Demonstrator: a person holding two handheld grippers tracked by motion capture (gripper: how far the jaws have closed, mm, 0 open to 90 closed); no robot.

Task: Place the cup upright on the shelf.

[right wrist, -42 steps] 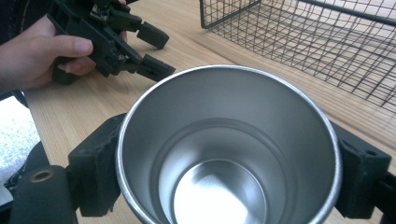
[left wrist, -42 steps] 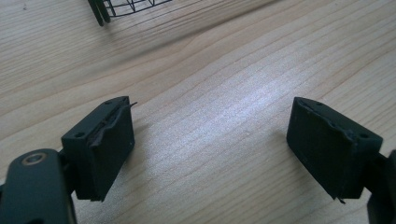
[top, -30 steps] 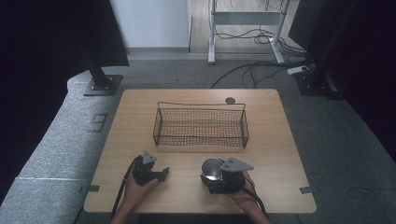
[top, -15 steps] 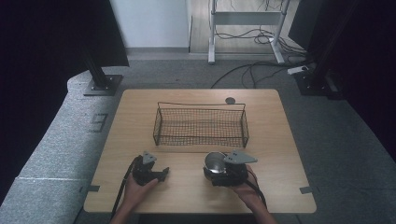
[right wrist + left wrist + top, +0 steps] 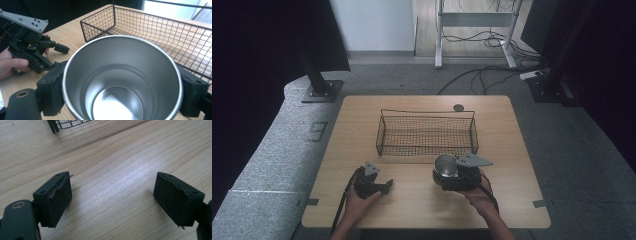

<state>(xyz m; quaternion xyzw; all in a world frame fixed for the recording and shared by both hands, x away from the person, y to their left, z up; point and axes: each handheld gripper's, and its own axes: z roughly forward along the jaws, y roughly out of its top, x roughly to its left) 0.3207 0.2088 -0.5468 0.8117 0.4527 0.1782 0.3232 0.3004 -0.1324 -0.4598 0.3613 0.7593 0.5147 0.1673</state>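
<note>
A shiny steel cup (image 5: 445, 164) is held just in front of the black wire basket (image 5: 427, 132), near its front right corner. My right gripper (image 5: 448, 176) is shut on the cup, with one jaw on each side of its wall. In the right gripper view the cup (image 5: 122, 82) is empty and its mouth faces the camera, with the basket (image 5: 155, 30) right behind it. My left gripper (image 5: 384, 187) rests on the table at the front left, open, with bare wood between its jaws. In its own view the left gripper (image 5: 112, 197) stands wide apart, and a basket corner (image 5: 62, 123) shows at the top.
The wooden table (image 5: 512, 150) has a small dark round disc (image 5: 458, 107) behind the basket. The left gripper (image 5: 58, 47) and the hand holding it lie to the left in the right gripper view. Grey floor, stands and cables surround the table.
My right gripper has carried the cup away from the person, closer to the basket's front wall. The left gripper has stayed where it was.
</note>
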